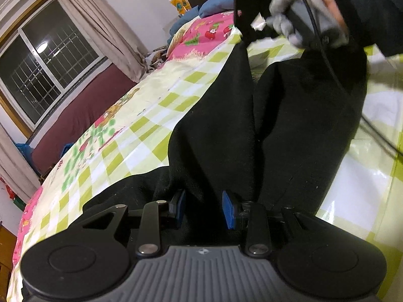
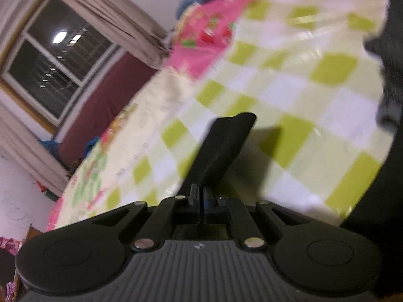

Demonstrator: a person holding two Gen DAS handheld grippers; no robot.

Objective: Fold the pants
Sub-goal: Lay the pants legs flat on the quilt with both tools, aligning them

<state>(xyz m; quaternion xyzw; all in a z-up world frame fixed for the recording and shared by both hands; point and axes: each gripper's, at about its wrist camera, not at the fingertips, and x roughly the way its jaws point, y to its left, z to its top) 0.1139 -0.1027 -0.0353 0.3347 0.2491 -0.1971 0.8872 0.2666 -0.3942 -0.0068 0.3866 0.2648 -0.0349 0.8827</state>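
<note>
Both claws engaged on the black pants (image 1: 226, 130), which lie spread on the bed (image 1: 141, 115).

The left claw (image 1: 205, 209) is partly spread, and a ridge of the waist-end fabric stands between its blue pads (image 1: 229, 210); whether the pads press on it cannot be told. The right claw (image 2: 201, 201) is pressed together, pinching a narrow flap of the pants at a far leg end. Risk: the thin pinch on the right may slip out under pull, dropping the leg before the fold lands. If the left claw lacks a firm hold, the waist may drag and skew the fold. The trailing cable (image 1: 325, 50) may snag the fabric.
</note>
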